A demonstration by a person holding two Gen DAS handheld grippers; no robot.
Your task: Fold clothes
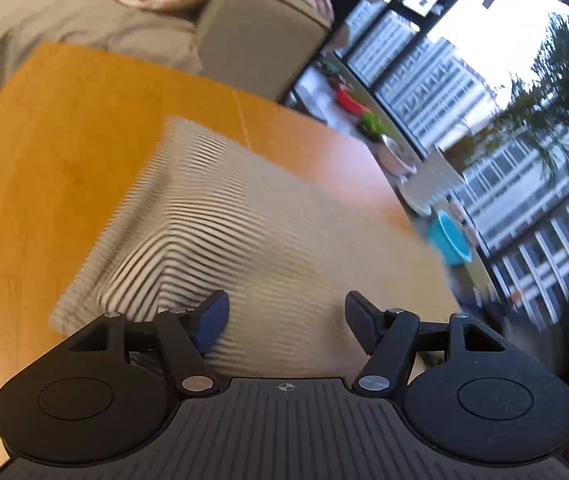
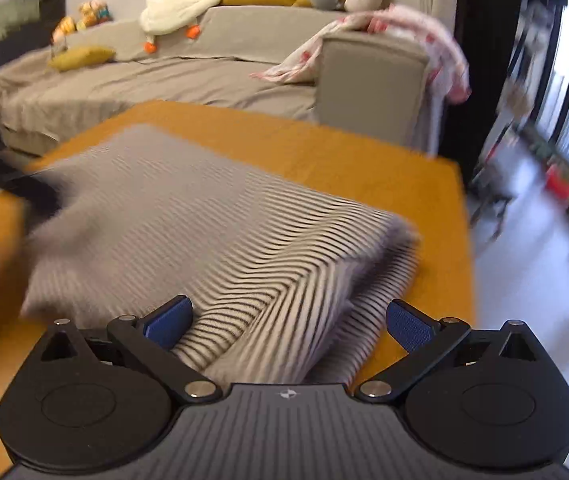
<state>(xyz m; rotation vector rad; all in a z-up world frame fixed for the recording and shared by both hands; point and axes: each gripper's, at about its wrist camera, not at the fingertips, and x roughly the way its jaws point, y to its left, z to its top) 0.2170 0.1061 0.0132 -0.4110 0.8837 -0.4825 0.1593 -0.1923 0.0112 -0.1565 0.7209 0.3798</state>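
A black-and-white striped garment (image 1: 220, 216) lies folded on the orange table (image 1: 44, 152), blurred by motion. My left gripper (image 1: 286, 322) hovers over its near edge, open, with nothing between the blue pads. In the right wrist view the same striped garment (image 2: 188, 216) spreads across the orange table (image 2: 344, 160), with a raised fold running toward the camera. My right gripper (image 2: 288, 320) is open above that fold, its fingers either side of it and apart from the cloth. A dark blurred shape, perhaps my other gripper (image 2: 32, 196), shows at the garment's left edge.
A grey sofa (image 2: 164, 76) stands behind the table with a white plush duck (image 2: 176, 0), yellow cushions and a pink patterned blanket (image 2: 404, 28) over its armrest. Right of the table is floor, a large window (image 1: 484, 120), a turquoise basin (image 1: 450, 240) and pots.
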